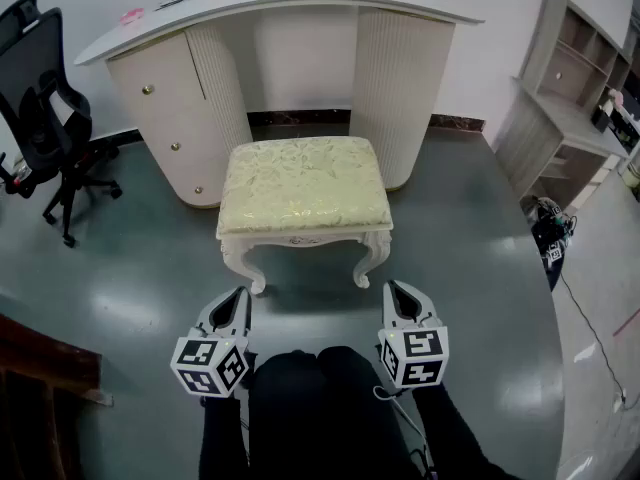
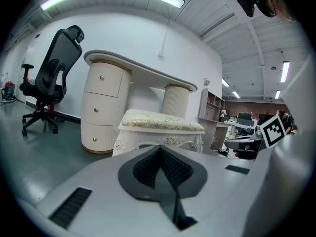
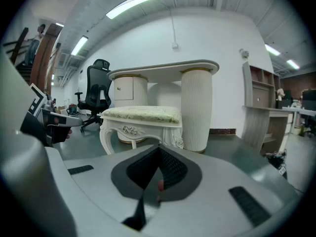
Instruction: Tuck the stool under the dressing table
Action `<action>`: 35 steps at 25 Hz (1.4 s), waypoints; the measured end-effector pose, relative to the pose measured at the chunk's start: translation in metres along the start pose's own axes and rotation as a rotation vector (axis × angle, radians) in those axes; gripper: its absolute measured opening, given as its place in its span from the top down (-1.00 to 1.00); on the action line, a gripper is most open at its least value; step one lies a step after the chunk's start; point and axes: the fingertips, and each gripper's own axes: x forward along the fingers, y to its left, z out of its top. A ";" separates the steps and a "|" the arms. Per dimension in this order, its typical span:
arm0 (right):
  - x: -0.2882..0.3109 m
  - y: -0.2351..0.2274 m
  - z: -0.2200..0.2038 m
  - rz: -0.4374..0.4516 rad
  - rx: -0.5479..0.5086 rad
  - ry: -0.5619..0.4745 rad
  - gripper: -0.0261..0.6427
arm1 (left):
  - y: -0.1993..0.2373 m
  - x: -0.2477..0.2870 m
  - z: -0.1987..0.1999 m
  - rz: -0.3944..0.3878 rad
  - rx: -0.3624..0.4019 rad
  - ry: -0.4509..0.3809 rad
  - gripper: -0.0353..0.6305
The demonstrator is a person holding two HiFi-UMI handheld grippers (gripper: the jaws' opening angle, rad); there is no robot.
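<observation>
Hovering side by side low over the floor (image 1: 470, 248): two grippers, left gripper (image 1: 236, 296) and right gripper (image 1: 398, 290), jaws of each pressed together, gripping nothing. Just ahead, clear of both, one cushioned stool (image 1: 305, 183), standing out in front of the one dressing table (image 1: 300, 8), facing its knee gap. Off left, one black office chair (image 1: 40, 98).

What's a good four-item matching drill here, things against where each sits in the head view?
Things:
1. stool
2. office chair
3. shelf unit
4. dressing table

Places:
a. far right of the room
b. far left, on the floor
c. along the back wall
d. centre, in front of the knee gap

Pairs: 1-d, 2-b, 3-a, 4-c
</observation>
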 end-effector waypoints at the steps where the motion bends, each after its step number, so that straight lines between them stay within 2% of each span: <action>1: 0.000 0.000 0.000 -0.001 0.000 0.000 0.91 | 0.000 0.000 0.001 -0.002 0.001 0.000 0.87; 16: 0.003 0.003 0.002 -0.010 -0.043 0.003 0.90 | 0.009 0.002 -0.003 -0.001 0.003 0.018 0.87; 22: 0.015 -0.001 -0.004 -0.006 -0.019 0.024 0.91 | 0.023 0.013 -0.010 0.010 -0.013 0.027 0.87; 35: 0.064 -0.009 -0.033 -0.048 -0.057 0.107 0.90 | 0.063 0.059 -0.050 0.054 -0.018 0.137 0.87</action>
